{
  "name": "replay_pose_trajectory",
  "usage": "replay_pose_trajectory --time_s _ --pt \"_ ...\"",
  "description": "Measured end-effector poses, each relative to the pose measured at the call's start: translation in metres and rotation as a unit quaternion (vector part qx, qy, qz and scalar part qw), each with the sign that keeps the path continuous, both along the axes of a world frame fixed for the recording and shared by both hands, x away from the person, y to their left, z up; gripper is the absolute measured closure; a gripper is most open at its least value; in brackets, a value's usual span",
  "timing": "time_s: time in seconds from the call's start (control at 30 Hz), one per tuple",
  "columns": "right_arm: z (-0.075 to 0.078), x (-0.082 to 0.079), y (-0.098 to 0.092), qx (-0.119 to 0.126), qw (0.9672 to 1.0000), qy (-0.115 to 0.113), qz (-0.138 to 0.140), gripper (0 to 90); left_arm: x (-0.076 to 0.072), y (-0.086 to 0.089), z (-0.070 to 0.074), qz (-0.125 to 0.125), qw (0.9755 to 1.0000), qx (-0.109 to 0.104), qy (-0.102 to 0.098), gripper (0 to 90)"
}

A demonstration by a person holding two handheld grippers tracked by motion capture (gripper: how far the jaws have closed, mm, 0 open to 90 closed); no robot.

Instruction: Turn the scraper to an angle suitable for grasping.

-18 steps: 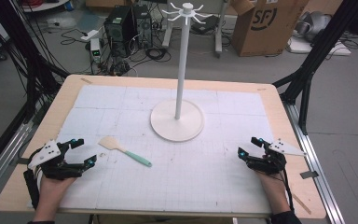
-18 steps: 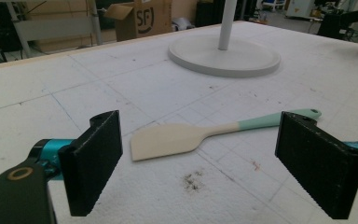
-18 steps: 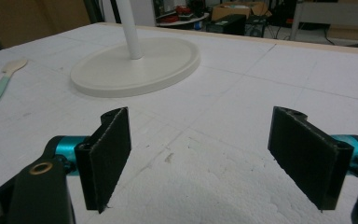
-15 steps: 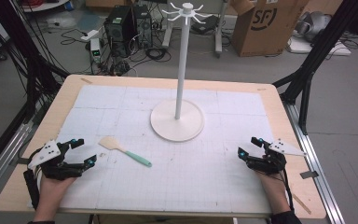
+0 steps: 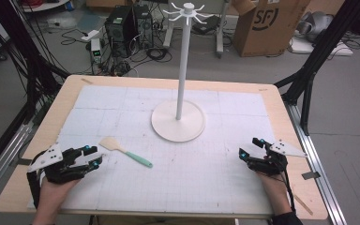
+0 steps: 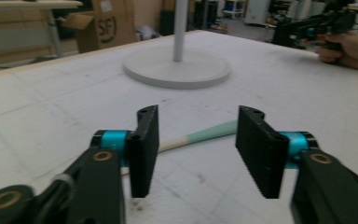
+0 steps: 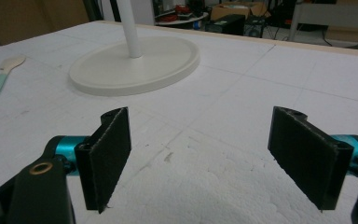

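1. My left hand-held gripper [image 5: 93,157] sits low at the near left of the table [image 5: 272,101], jaws apart with nothing between them. In the left gripper view the spatula's handle runs across just beyond the gap.
2. The spatula [image 5: 124,152] lies flat on the white mat just right of that gripper, near but not touching. Its pale wooden blade points far-left and its mint-green handle points near-right.
3. My right hand-held gripper [image 5: 249,147] rests at the near right, well apart from the spatula. Its jaws stand wide with bare mat between them in the right gripper view.
4. Progress, as I read it: nothing is picked up yet. The spatula is untouched on the table, so the grasp, the lift and any hanging on the stand [image 5: 179,93] are all left to do.
5. The count: one spatula, one white stand with a round base and a ring of hooks at the top, and two hand-held grippers.
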State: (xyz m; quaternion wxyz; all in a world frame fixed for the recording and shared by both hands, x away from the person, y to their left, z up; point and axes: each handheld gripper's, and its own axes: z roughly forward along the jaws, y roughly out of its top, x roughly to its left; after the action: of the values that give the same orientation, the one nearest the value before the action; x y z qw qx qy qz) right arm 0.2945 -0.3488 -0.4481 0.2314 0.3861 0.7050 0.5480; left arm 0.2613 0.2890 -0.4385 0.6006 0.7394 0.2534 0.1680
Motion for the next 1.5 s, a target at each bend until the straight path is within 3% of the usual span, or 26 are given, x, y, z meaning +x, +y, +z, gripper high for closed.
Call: replay_pose_trajectory --time_s 0.1,0.17,0.27,0.4,0.5,0.63,0.73,0.8,0.87,0.93,1.1,1.17,1.33,1.43,1.5 --pt "0.0 0.0 0.0 0.002 1.0 0.001 0.0 20.3 0.001 -0.012 0.002 -0.022 0.9997 0.014 0.005 60.9" --pt "0.0 0.0 0.0 0.001 1.0 0.001 -0.001 20.4 0.002 -0.027 0.003 -0.039 0.9988 0.027 0.01 74.8" --pt "0.0 0.0 0.0 0.0 1.0 0.0 0.0 20.3 0.004 -0.045 0.004 -0.057 0.9973 0.041 0.019 82.4" --pt "0.0 0.0 0.0 0.001 1.0 0.0 -0.001 20.3 0.01 -0.069 0.003 -0.081 0.9942 0.062 0.036 89.1" --pt "0.0 0.0 0.0 0.0 1.0 0.0 0.0 20.3 0.013 -0.078 0.001 -0.09 0.9927 0.068 0.045 89.8" --pt "0.0 0.0 0.0 0.0 1.0 0.0 0.0 20.4 0.019 -0.095 -0.002 -0.099 0.9882 0.092 0.072 89.9" --pt "0.0 0.0 0.0 0.0 1.0 0.0 0.0 20.4 0.023 -0.109 -0.006 -0.105 0.9821 0.128 0.09 90.0" --pt "0.0 0.0 0.0 0.001 1.0 0.003 -0.001 20.4 0.028 -0.122 -0.01 -0.1 0.9769 0.159 0.102 90.0" --pt "0.0 0.0 0.0 0.001 1.0 0.003 -0.001 20.4 0.029 -0.126 -0.011 -0.098 0.9757 0.165 0.105 90.0" --pt "0.0 0.0 0.0 0.0 1.0 0.002 0.0 20.4 0.035 -0.138 -0.012 -0.087 0.9728 0.181 0.115 90.0" --pt "0.0 0.0 0.0 0.0 1.0 0.003 0.0 20.5 0.044 -0.15 -0.01 -0.057 0.973 0.193 0.113 90.0" --pt "0.0 0.0 0.0 0.0 1.0 0.002 0.001 20.5 0.049 -0.155 -0.01 -0.034 0.9738 0.191 0.118 90.0" --pt "0.0 0.0 0.0 -0.001 1.0 0.002 0.001 20.5 0.065 -0.164 -0.008 0.03 0.9706 0.211 0.112 90.0" --pt "0.0 0.0 0.0 -0.001 1.0 0.002 0.002 20.5 0.079 -0.164 -0.01 0.063 0.9706 0.202 0.115 90.0" --pt "0.0 0.0 0.0 -0.001 1.0 0.002 0.002 20.5 0.083 -0.164 -0.009 0.071 0.9706 0.198 0.117 90.0"
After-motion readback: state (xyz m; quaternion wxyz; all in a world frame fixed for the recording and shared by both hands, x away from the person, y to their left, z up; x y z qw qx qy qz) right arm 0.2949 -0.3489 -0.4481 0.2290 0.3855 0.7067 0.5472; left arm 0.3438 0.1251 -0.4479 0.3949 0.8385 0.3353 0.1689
